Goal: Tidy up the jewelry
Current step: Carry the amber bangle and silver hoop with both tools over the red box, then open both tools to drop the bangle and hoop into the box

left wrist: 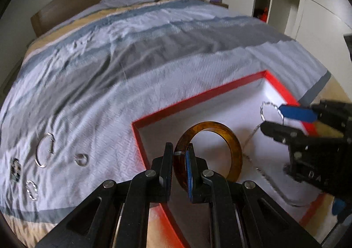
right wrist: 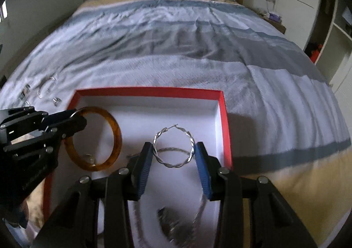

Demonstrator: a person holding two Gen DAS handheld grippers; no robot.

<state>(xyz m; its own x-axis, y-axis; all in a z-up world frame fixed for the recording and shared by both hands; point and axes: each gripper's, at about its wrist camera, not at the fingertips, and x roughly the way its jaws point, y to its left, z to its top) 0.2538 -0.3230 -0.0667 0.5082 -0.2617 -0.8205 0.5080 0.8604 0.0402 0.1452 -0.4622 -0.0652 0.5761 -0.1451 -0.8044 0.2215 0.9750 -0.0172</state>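
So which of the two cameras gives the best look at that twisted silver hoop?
The right wrist view: the twisted silver hoop shows whole and sharp between the open fingers of the right gripper, over the red box. The left wrist view catches it small and blurred at that gripper's tips.

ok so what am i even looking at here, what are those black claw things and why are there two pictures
Those claws are two hand-held grippers, each with a fisheye camera looking along its fingers. One picture comes from the left gripper, the other from the right gripper.

Both are over a red box with a white inside, lying on a striped bed cover.

The left gripper is pinching an amber bangle by its rim.

The right one is open around a twisted silver hoop earring; whether its pads touch it is unclear.

More silver pieces lie loose on the cover beside the box.
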